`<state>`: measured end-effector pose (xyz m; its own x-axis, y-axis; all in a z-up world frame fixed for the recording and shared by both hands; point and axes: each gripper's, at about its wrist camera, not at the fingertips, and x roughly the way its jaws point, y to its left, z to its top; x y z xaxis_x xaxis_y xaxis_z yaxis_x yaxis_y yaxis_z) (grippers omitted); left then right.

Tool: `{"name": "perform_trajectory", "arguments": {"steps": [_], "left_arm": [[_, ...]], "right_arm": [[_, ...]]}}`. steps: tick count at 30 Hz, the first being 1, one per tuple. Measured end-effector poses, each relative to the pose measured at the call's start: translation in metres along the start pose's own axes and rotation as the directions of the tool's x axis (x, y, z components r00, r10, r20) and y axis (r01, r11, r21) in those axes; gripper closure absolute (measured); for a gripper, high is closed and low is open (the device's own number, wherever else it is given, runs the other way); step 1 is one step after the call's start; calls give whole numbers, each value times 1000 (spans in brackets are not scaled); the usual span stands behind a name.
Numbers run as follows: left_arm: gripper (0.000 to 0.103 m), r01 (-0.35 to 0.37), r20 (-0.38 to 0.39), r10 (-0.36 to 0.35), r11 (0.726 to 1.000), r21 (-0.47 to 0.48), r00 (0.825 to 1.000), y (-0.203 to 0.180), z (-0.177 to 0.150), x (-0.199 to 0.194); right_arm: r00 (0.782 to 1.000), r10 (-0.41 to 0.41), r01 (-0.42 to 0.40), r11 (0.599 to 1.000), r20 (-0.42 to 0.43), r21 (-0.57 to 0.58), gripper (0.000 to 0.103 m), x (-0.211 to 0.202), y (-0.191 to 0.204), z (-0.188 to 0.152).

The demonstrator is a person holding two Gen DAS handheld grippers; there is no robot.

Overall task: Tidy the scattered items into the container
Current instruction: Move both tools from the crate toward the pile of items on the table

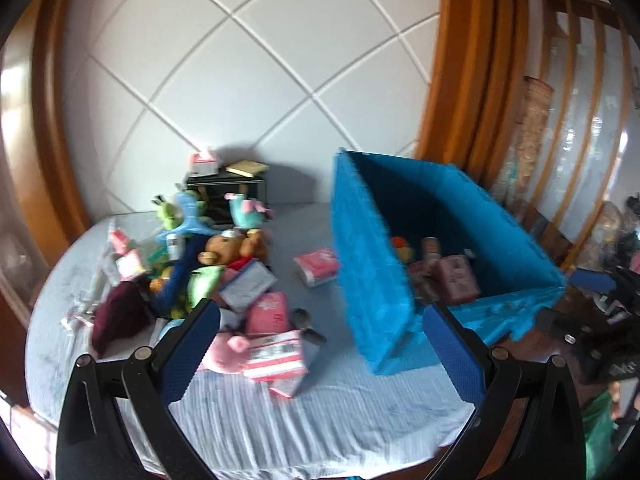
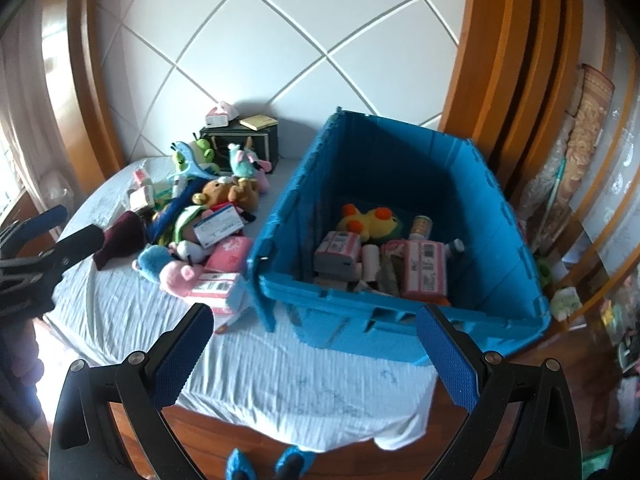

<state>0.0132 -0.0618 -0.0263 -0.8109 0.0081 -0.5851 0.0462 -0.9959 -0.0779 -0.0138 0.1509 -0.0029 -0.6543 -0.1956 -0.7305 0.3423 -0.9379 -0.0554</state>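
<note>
Left gripper (image 1: 320, 344) jaws spread wide, empty, touching nothing, lower centre of frame. Right gripper (image 2: 316, 352) same, wide apart, empty, before blue container (image 2: 360, 320).

White diamond-tiled wall (image 2: 280, 40), orange wooden frames (image 2: 500, 60), pale blue sheet (image 2: 280, 380).

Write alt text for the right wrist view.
A blue crate, partly filled with packets and a yellow plush toy, sits on a pale sheet beside a heap of soft toys. The right gripper hangs open and empty.
</note>
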Motion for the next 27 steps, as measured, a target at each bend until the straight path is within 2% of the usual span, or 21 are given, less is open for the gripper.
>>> {"name": "perform_trajectory", "arguments": {"steps": [6, 10, 14, 19, 21, 23, 24, 27], "left_arm": [[0, -86, -72, 84, 996, -31, 994, 60, -33, 25], [0, -144, -126, 132, 986, -86, 983, 125, -72, 43], [0, -223, -167, 200, 965, -140, 966, 180, -106, 63], [0, -348, -268, 294, 920, -182, 918, 240, -147, 98], [0, -404, -306, 332, 889, -214, 892, 266, -164, 111], [0, -473, -347, 384, 852, -223, 856, 291, -180, 125], [0, -497, -366, 401, 840, -220, 840, 299, -186, 132], [6, -571, -448, 447, 799, -190, 774, 324, -204, 151]], "right_arm": [[995, 94, -94, 996, 28, -13, 1, 20, 50, -13], [981, 182, -180, 983, 58, -39, 1, 41, 92, -25], [971, 214, -210, 976, 103, -54, 1, 70, 126, -31], [960, 281, -280, 954, -3, -105, 1, 142, 172, -43], [948, 314, -318, 940, -52, -121, 1, 171, 189, -48], [935, 340, -350, 930, -103, -110, 6, 205, 201, -50], [926, 355, -368, 925, -127, -97, 11, 221, 205, -51], [890, 412, -431, 900, -194, -65, 19, 267, 216, -47]]}}
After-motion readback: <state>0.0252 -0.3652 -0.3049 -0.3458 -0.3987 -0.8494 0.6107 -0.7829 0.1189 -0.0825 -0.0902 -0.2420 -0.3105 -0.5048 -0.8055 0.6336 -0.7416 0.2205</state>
